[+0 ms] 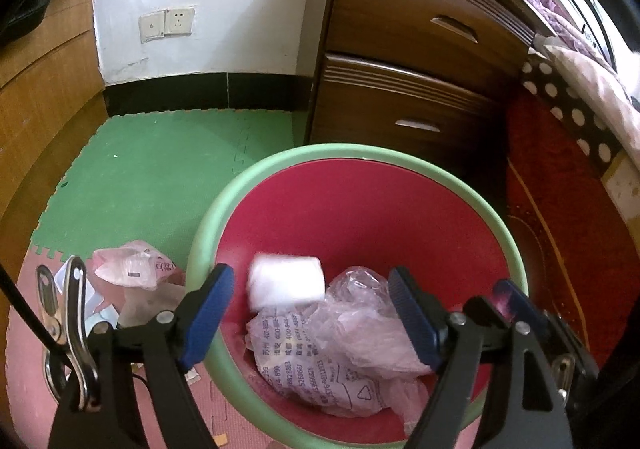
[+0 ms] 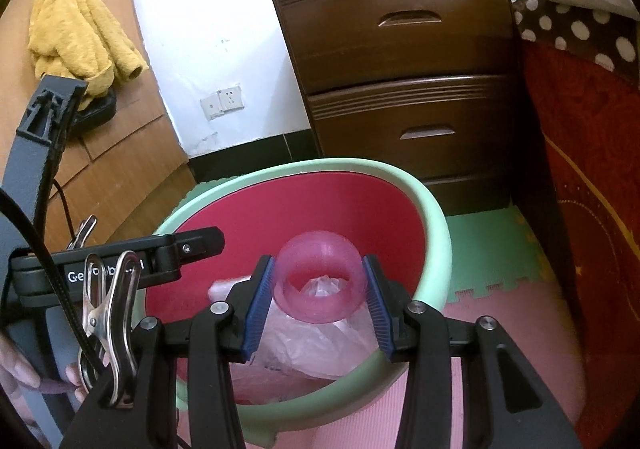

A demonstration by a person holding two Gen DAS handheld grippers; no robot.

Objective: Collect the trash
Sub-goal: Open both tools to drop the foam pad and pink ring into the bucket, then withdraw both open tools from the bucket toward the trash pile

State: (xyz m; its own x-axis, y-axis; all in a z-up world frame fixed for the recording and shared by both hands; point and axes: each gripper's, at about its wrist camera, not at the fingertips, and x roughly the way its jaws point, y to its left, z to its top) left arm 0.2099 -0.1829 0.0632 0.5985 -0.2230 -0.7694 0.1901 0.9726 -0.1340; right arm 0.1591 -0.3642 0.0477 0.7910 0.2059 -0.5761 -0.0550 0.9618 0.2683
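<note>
A trash bin with a green rim (image 1: 404, 157) and red inside stands on the floor mats; it also shows in the right wrist view (image 2: 434, 217). Crumpled clear plastic bags (image 1: 340, 349) lie in it. A white blurred piece (image 1: 286, 285) is in the air between my left gripper's (image 1: 310, 313) open blue pads, above the bags, touching neither pad. My right gripper (image 2: 320, 293) is shut on a pink translucent cup-like ring (image 2: 320, 277), held over the bin. More plastic and paper trash (image 1: 132, 265) lies on the mat left of the bin.
A dark wooden drawer cabinet (image 2: 400, 69) stands right behind the bin. A bed with a red cover (image 2: 592, 169) is at the right. A white wall with sockets (image 1: 168, 23) and a wooden panel (image 1: 44, 97) are at the left. The floor has green (image 1: 160, 169) and pink foam mats.
</note>
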